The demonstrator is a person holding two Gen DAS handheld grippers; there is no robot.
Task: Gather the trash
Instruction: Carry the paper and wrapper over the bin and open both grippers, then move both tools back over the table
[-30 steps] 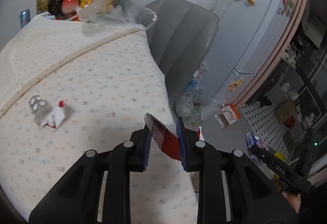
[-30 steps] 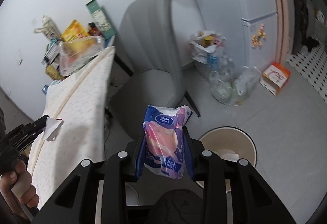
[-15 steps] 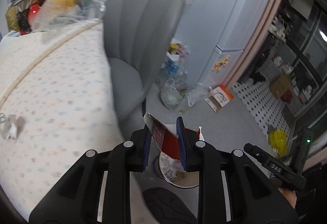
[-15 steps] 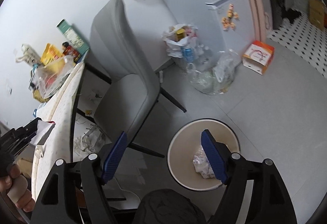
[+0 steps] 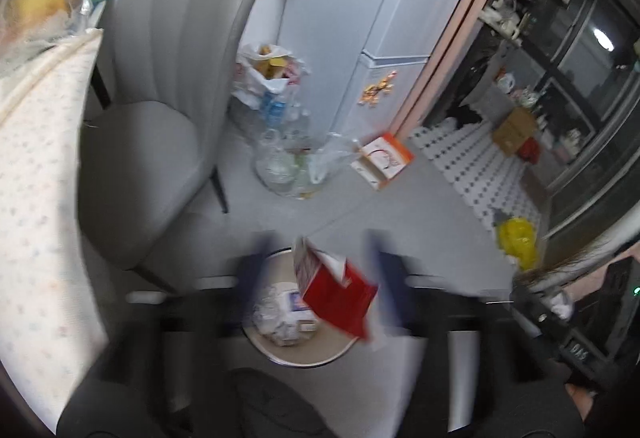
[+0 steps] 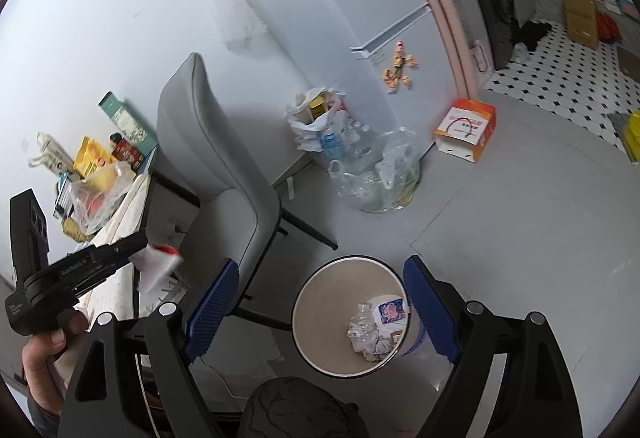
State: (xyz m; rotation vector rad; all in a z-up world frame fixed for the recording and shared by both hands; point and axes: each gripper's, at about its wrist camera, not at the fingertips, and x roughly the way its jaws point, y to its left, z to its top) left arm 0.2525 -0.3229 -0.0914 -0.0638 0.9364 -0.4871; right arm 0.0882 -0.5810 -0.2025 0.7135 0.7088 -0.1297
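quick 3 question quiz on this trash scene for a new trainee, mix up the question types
1. True or false: the red and white wrapper is clamped tight between the left gripper's fingers.
2. Which stands closest to the round bin? A) the grey chair B) the orange and white box C) the yellow bag
3. Fill in: the right gripper holds ____.

Key
1. False. The left gripper's jaws are opening and the wrapper hangs loose between them, above the bin.
2. A
3. Nothing. Its jaws are opening with only the bin in view between them, and crumpled trash lies inside.
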